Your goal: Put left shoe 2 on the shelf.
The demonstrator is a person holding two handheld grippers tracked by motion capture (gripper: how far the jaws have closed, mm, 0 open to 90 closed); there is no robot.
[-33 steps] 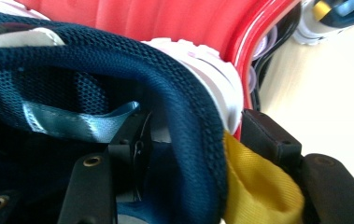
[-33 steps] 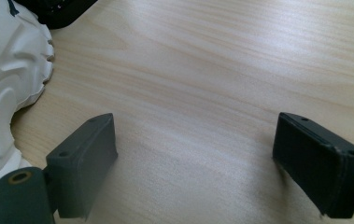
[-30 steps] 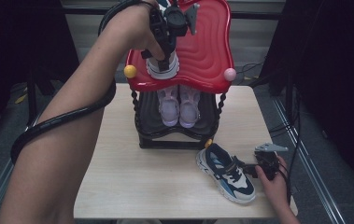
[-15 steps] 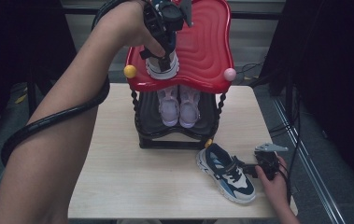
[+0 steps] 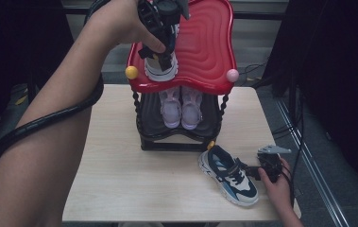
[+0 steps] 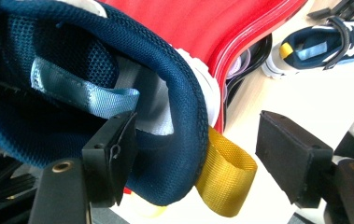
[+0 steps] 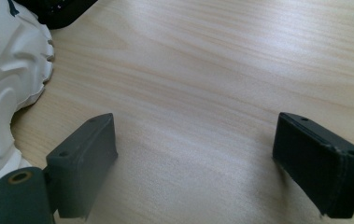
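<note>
**Inspector:** Begin with the item in hand. Where does it sit?

**Assistant:** The navy sneaker (image 5: 160,66) stands on the red top shelf (image 5: 205,42) of the shoe rack (image 5: 176,137), near that shelf's front left corner, heel toward the front edge. In the left gripper view its navy mesh collar (image 6: 165,84) and yellow heel loop (image 6: 223,179) lie between the jaws.

**Inspector:** Condition of the left gripper (image 5: 162,45)?

**Assistant:** Its jaws have just been opening. One pad (image 6: 114,154) lies against the inside of the collar; the other stands clear of the heel loop, with a gap showing. Released, not clamped.

**Inspector:** And the right gripper (image 5: 254,171)?

**Assistant:** It is low over the tabletop (image 5: 134,179) near the front right corner, jaws spread wide with bare wood between them. Nothing held. It points at the matching sneaker (image 5: 228,175), just beside that shoe's white sole (image 7: 6,93).

**Inspector:** Position of that second shoe?

**Assistant:** Flat on the tabletop, in front of the rack's right front foot, toe angled toward the front right corner.

**Inspector:** Anything else on the rack?

**Assistant:** A pair of pale pink shoes (image 5: 181,106) side by side on the lower black shelf, toes to the front. A yellow knob (image 5: 131,72) and a pink knob (image 5: 232,75) mark the red shelf's front corners.
</note>
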